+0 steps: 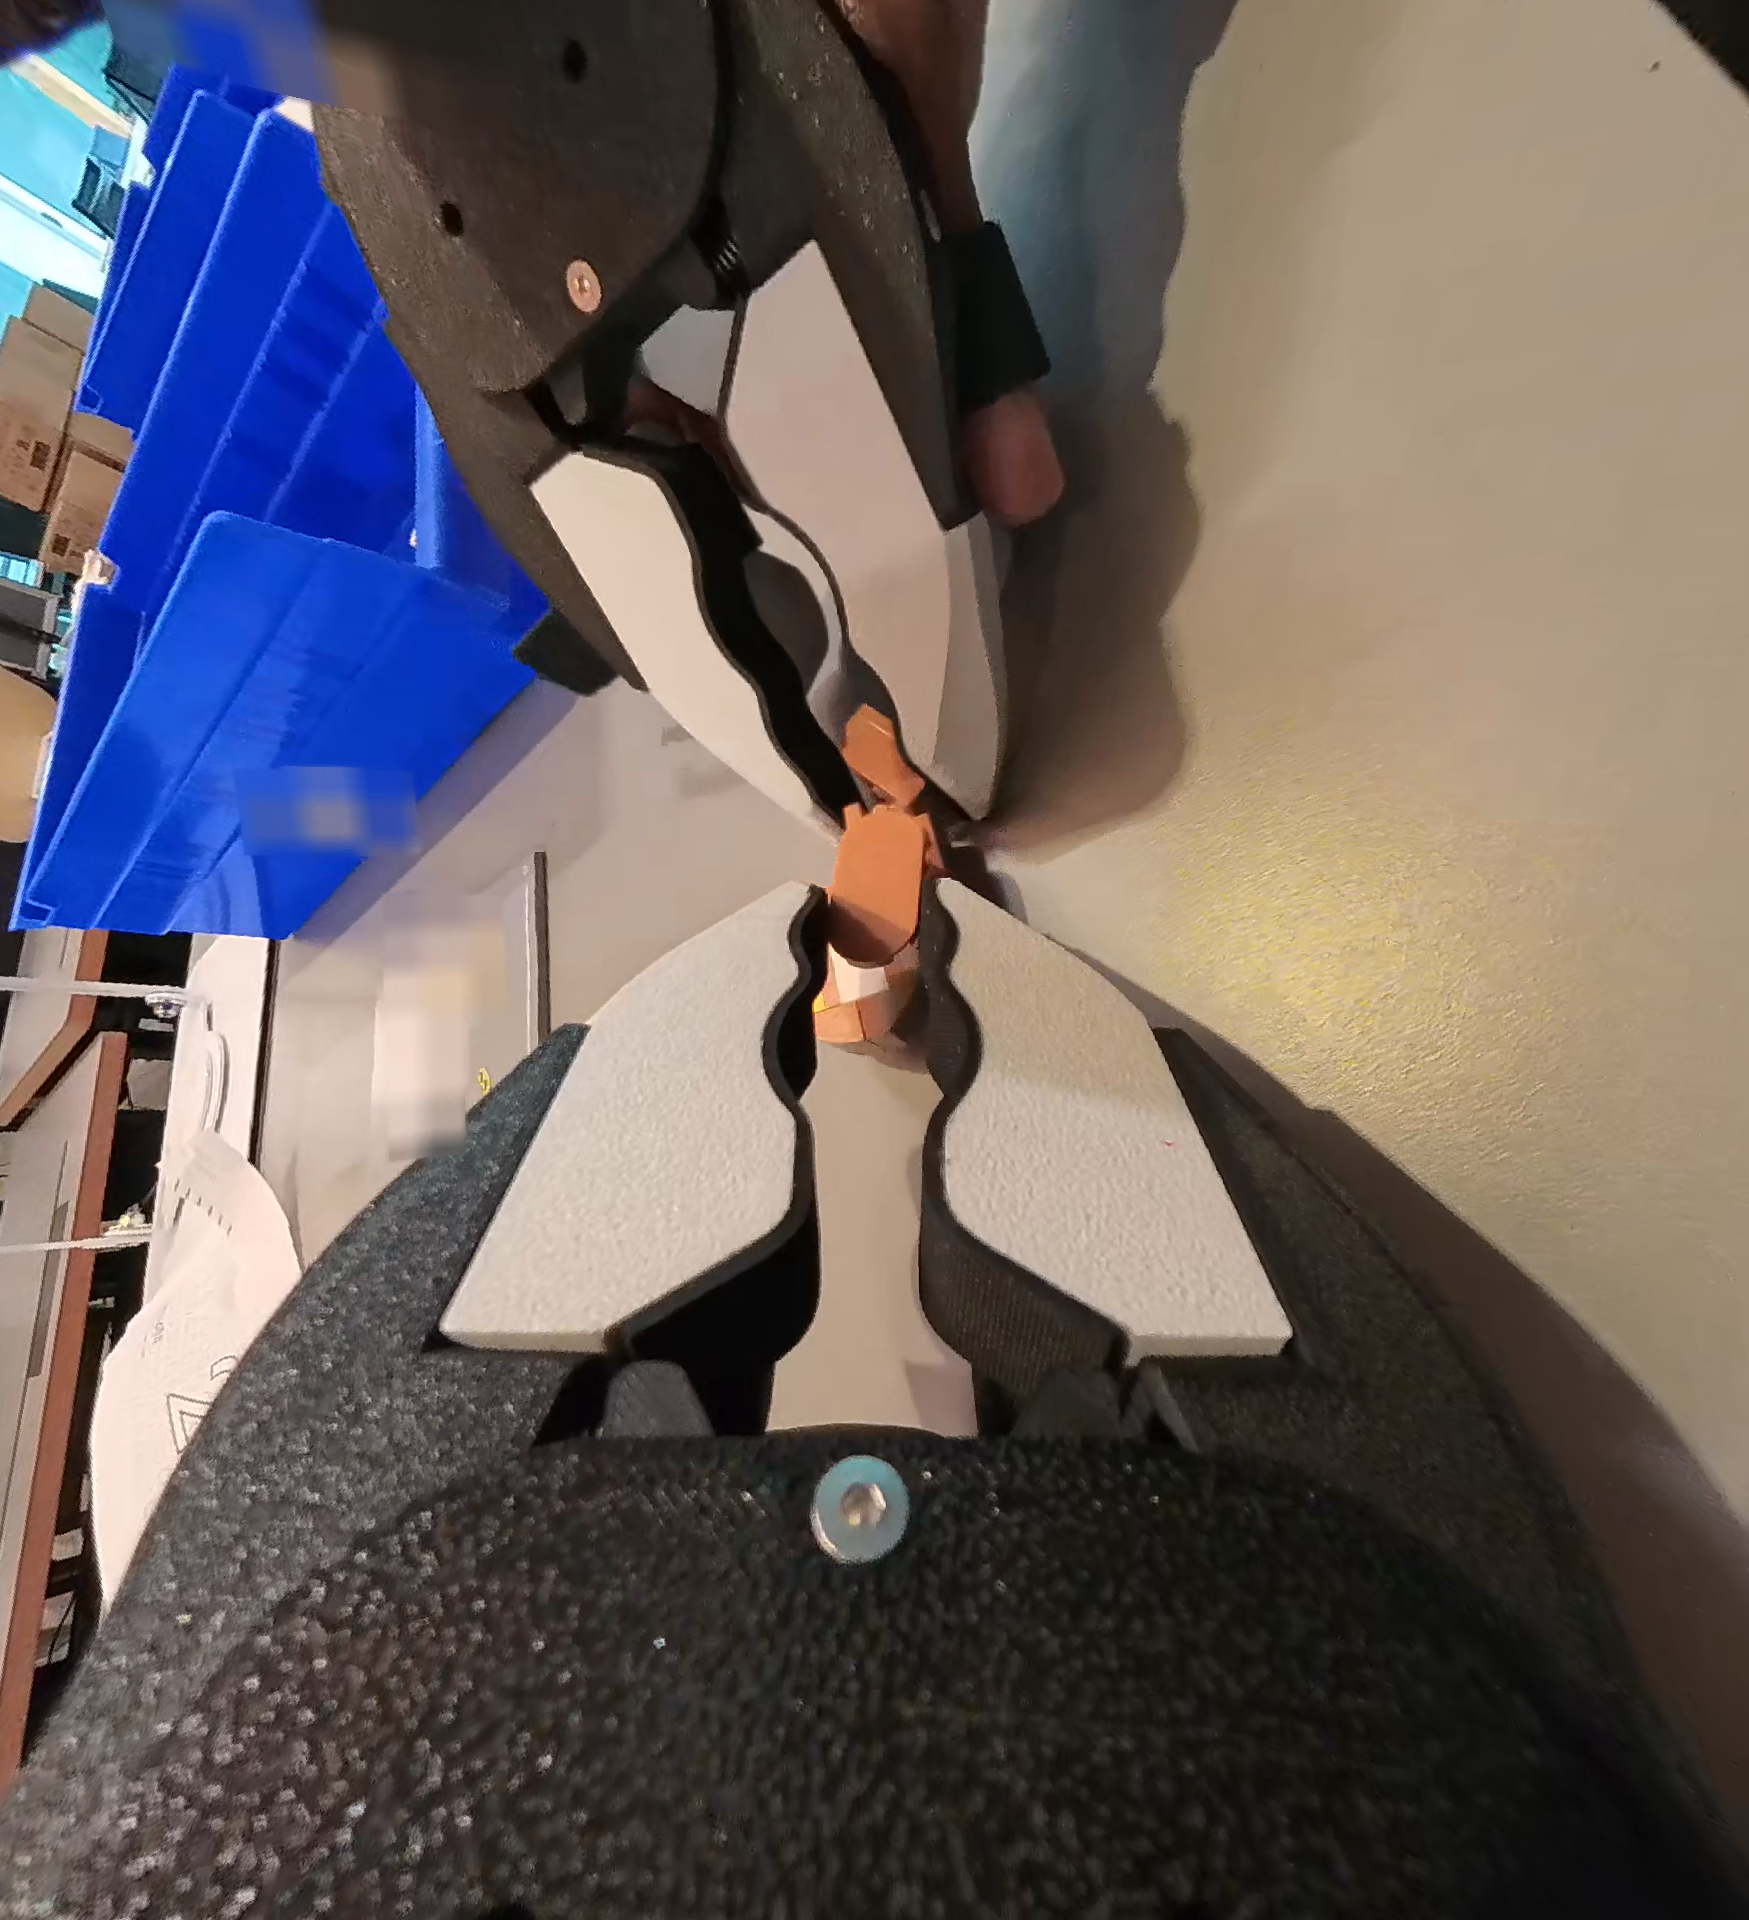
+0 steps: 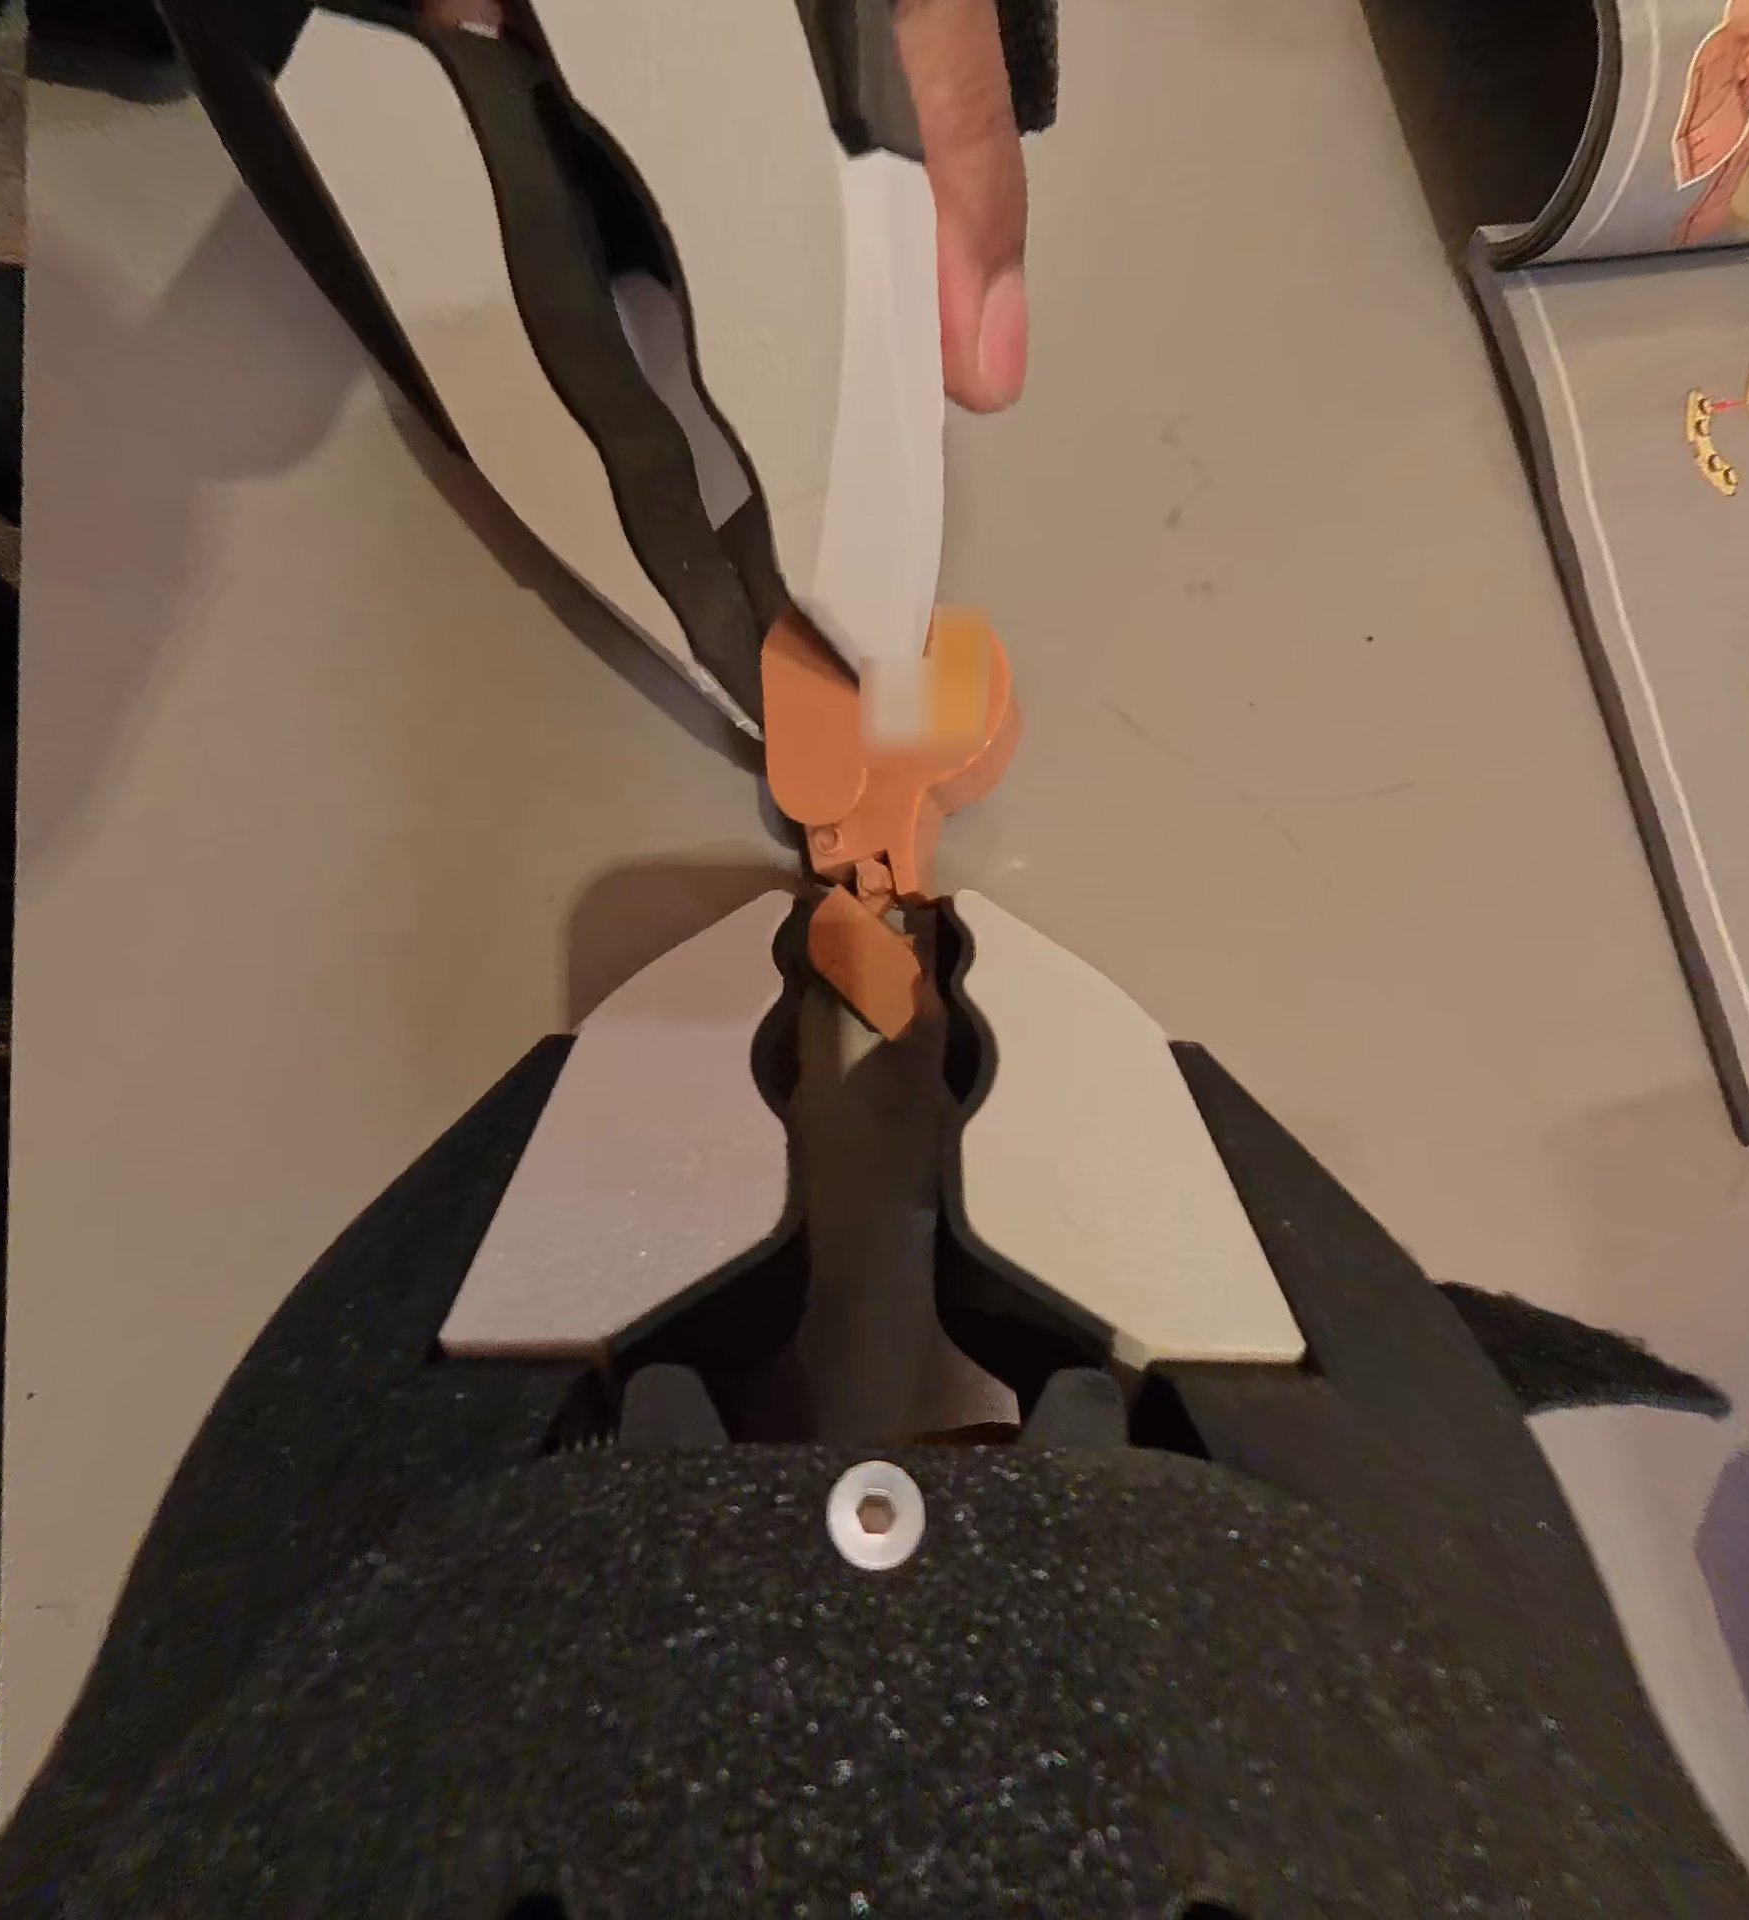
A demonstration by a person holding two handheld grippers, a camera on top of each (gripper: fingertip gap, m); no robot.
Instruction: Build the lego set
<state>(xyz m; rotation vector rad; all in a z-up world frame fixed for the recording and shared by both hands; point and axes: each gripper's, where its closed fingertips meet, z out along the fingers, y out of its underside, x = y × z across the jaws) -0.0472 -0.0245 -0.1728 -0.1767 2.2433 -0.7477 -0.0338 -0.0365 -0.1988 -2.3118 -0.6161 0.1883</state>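
My left gripper [image 1: 875,925] is shut on an orange brick-built assembly [image 1: 880,873] with a white patch, held just above the pale table [image 1: 1421,831]. In the right wrist view the left gripper [image 2: 834,691] comes in from the top and clamps the assembly's rounded body [image 2: 813,727]. My right gripper [image 2: 870,920] is shut on a small orange slanted piece [image 2: 865,961] at the assembly's hinged end. In the left wrist view the right gripper [image 1: 891,795] meets mine tip to tip, with that piece [image 1: 870,743] between its pads.
Blue plastic bins [image 1: 257,520] stand at the left. An open instruction booklet [image 2: 1680,623] lies on the table at the right. A person's finger [image 2: 984,260] rests along the left gripper. Cardboard boxes [image 1: 28,416] stand far behind. Left and right tips are no more than a few centimetres apart.
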